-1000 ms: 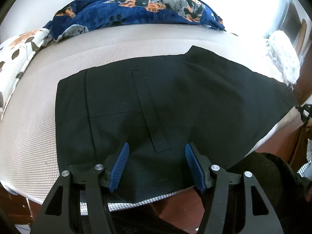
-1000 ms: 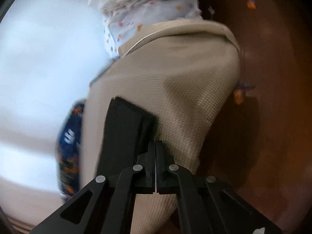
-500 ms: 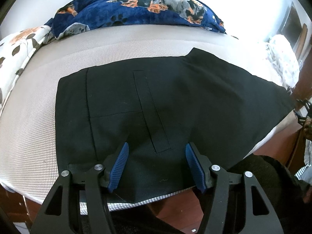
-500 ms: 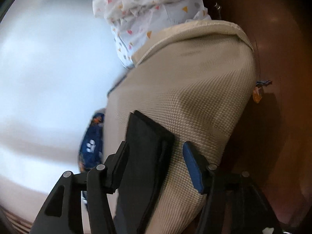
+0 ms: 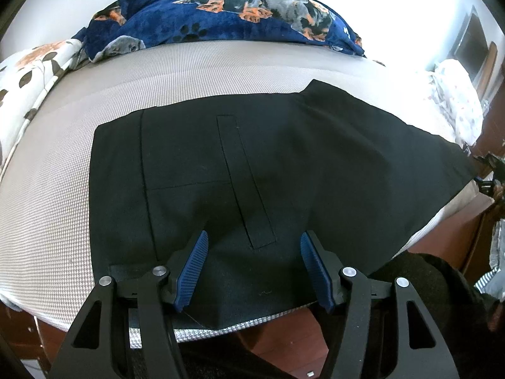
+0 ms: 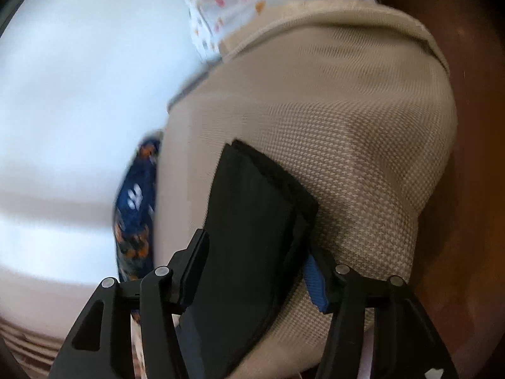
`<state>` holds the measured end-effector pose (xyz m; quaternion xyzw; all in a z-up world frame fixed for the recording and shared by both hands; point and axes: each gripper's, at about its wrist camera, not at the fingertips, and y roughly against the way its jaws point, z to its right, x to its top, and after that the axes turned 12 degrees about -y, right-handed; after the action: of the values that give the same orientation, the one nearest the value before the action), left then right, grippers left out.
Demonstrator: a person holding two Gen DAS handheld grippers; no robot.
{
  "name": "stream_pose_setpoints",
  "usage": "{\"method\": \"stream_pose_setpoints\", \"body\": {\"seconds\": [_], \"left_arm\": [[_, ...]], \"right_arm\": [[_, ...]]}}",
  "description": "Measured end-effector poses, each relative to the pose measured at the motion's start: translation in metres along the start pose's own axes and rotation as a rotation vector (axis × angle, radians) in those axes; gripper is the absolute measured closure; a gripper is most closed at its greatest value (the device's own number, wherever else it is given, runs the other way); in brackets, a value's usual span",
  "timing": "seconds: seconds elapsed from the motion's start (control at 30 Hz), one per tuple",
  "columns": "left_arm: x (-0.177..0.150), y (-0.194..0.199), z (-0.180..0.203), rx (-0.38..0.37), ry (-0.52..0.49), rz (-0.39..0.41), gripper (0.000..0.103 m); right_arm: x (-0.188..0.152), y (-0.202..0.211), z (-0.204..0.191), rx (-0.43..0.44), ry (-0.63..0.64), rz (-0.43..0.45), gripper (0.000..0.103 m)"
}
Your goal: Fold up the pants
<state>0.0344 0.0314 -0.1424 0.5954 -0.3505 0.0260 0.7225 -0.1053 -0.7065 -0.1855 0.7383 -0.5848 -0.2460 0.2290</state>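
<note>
The black pants (image 5: 252, 170) are laid flat on the bed (image 5: 47, 189), half folded. Both the left tool (image 5: 254, 268) and right tool (image 6: 255, 271) are held apart, nothing clamped. Next, the leg end must be gripped and folded over.

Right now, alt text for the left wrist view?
Black pants lie flat on a beige textured mattress, with the open left gripper poised over their near edge, nothing between its blue pads. A navy dog-print blanket lies bunched along the far side.
</note>
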Motion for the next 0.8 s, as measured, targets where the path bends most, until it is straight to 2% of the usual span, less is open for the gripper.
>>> {"method": "stream_pose_setpoints", "body": {"seconds": [0.1,0.13,0.3,0.43,0.63,0.73,0.8], "left_arm": [[0.0,0.0,0.0,0.001,-0.001,-0.001,0.041],[0.0,0.0,0.0,0.001,-0.001,-0.001,0.041],[0.001,0.001,-0.001,-0.004,0.005,0.0,0.041],[0.001,0.001,-0.001,-0.006,0.006,-0.001,0.041],[0.001,0.001,-0.001,-0.003,0.003,-0.002,0.041],[0.001,0.0,-0.002,-0.002,0.002,-0.005,0.041],[0.001,0.0,-0.001,-0.003,0.002,-0.004,0.041]], "right_arm": [[0.007,-0.003,-0.004,-0.045,-0.019,-0.059,0.047],[0.008,-0.004,-0.005,-0.044,-0.026,-0.065,0.043],[0.0,-0.008,-0.016,-0.073,0.035,-0.046,0.03],[-0.004,-0.006,-0.017,-0.074,0.043,-0.036,0.029],[-0.002,-0.009,-0.019,-0.098,0.065,-0.112,0.027],[-0.003,-0.011,-0.023,-0.117,0.093,-0.122,0.025],[-0.004,-0.01,-0.022,-0.099,0.092,-0.114,0.024]]}}
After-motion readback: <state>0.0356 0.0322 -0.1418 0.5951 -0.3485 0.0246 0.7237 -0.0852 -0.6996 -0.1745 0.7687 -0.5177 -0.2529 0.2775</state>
